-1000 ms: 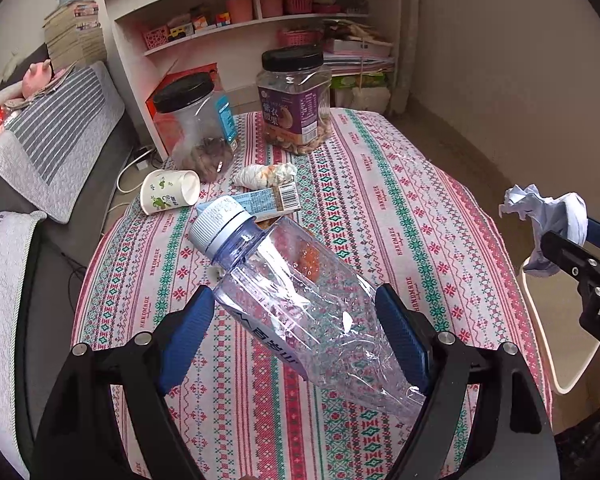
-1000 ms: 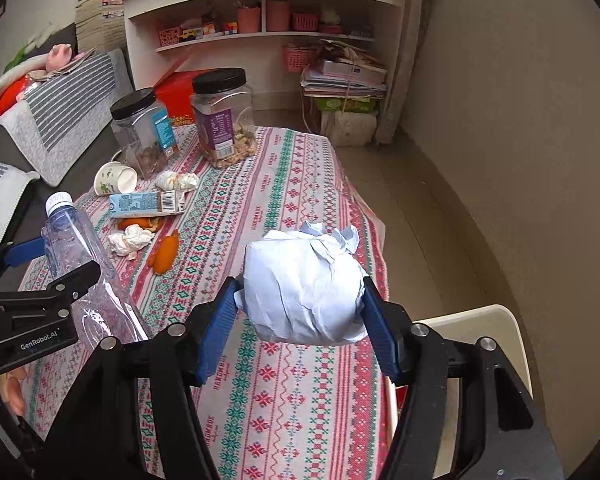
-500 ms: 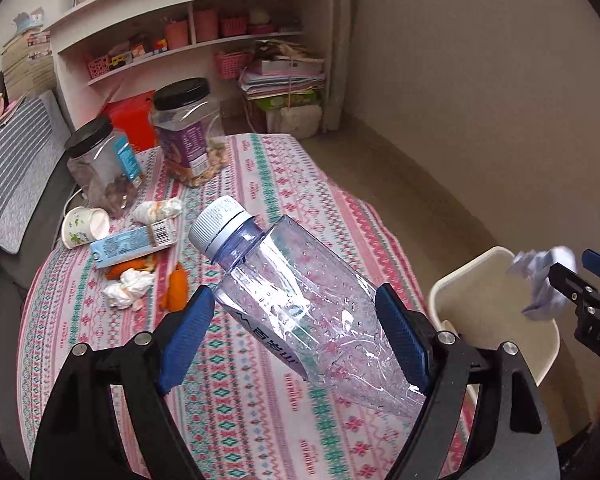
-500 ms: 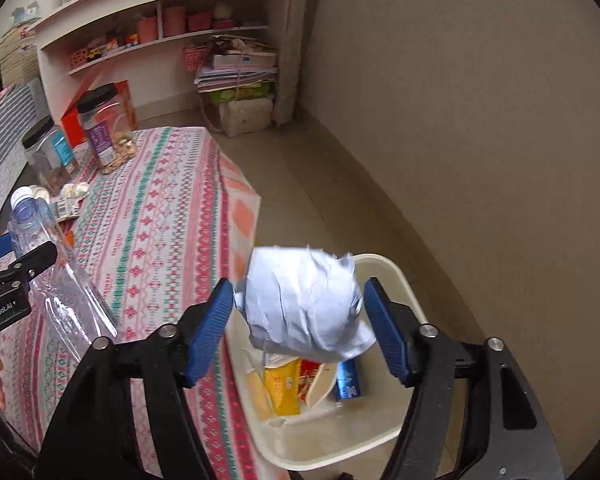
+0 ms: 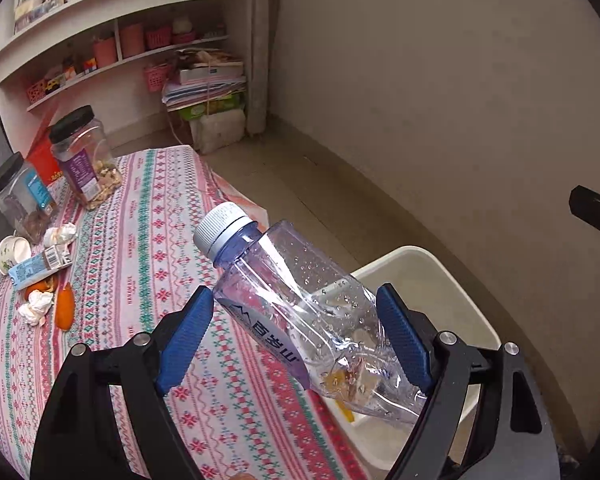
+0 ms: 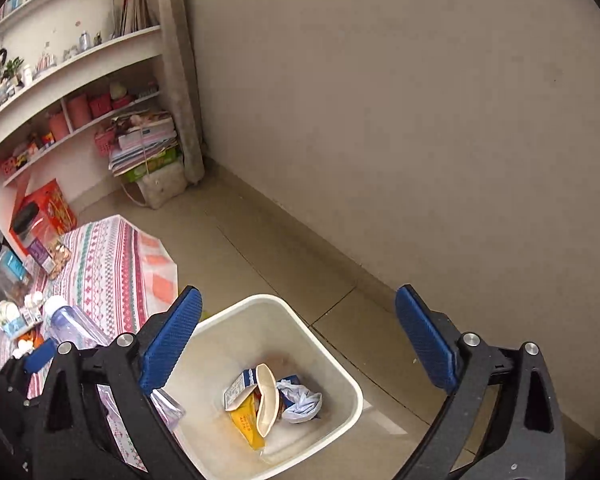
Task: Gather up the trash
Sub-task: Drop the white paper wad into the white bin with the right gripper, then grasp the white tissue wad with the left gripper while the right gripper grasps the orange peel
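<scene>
Trash was the subject of inspection, and the chief change concerned the crumpled white paper ball (image 6: 300,400): half a second before, it sat clamped in the right gripper (image 6: 298,340) above the bin; at this moment it lay inside the white bin (image 6: 346,376), beside a tilted paper cup (image 6: 266,398), a small carton (image 6: 238,390) and a yellow wrapper (image 6: 246,420). The right fingers (image 6: 172,340) were opening, already spread wide, with nothing between them. That item could be counted as collected.

The left gripper (image 5: 296,338) remained clamped on the clear plastic bottle (image 5: 300,312), its blue pads pressing both sides of the dented body, white cap pointing up and away. Compared with a second earlier, the bottle had been carried from over the desk (image 5: 148,216) to its edge, its base now over the near rim of the bin. In my judgement its release was the next step due.

Uncollected litter was noted at the far left of the desk: a tipped paper cup (image 5: 12,254), a flat blue carton (image 5: 40,266), two tissue wads (image 5: 34,308) and orange peel (image 5: 64,306). Two lidded snack jars (image 5: 86,158), one holding nuts and the other darker contents, stood behind them and did not appear to be rubbish.
</scene>
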`<state>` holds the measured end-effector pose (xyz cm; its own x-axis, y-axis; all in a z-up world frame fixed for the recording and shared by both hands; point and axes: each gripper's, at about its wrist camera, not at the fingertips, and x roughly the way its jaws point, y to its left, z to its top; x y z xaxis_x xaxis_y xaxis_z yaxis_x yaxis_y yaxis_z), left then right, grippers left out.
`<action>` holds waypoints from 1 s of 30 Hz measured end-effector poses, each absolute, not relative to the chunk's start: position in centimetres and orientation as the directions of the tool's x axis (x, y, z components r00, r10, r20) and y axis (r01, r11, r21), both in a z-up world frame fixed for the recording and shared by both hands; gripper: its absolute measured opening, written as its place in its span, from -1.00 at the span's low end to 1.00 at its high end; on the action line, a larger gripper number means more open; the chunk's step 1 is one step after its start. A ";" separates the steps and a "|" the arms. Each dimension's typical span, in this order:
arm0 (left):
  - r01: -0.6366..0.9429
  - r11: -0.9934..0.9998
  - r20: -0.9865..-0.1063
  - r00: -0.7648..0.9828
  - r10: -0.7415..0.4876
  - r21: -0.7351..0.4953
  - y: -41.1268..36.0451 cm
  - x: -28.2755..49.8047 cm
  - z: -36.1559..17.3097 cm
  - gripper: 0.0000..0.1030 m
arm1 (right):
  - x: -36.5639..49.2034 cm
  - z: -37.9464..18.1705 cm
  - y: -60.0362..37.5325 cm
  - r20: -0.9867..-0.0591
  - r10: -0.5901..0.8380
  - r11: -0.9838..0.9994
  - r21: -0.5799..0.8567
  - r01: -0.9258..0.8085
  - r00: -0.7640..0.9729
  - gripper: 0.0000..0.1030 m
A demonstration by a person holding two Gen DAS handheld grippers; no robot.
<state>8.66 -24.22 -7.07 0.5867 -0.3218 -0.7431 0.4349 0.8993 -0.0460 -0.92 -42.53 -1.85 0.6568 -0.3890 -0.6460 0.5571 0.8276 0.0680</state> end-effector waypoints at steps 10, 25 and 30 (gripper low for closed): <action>0.414 0.910 -0.718 0.636 -0.283 0.007 -20.6 7.6 -5.5 0.76 | 0.7 -1.5 -39.7 -0.638 -0.380 0.861 0.021 0.509 0.670 0.86; 0.228 0.968 -0.723 0.686 -0.084 0.104 -8.9 8.8 -4.5 0.76 | 5.9 -2.1 -28.3 -0.666 -0.254 0.957 -0.067 0.283 0.701 0.86; 0.169 0.977 -0.732 0.681 -0.019 0.131 -5.8 9.3 -4.7 0.76 | 7.6 -2.6 -25.4 -0.684 -0.216 0.971 -0.073 0.229 0.697 0.86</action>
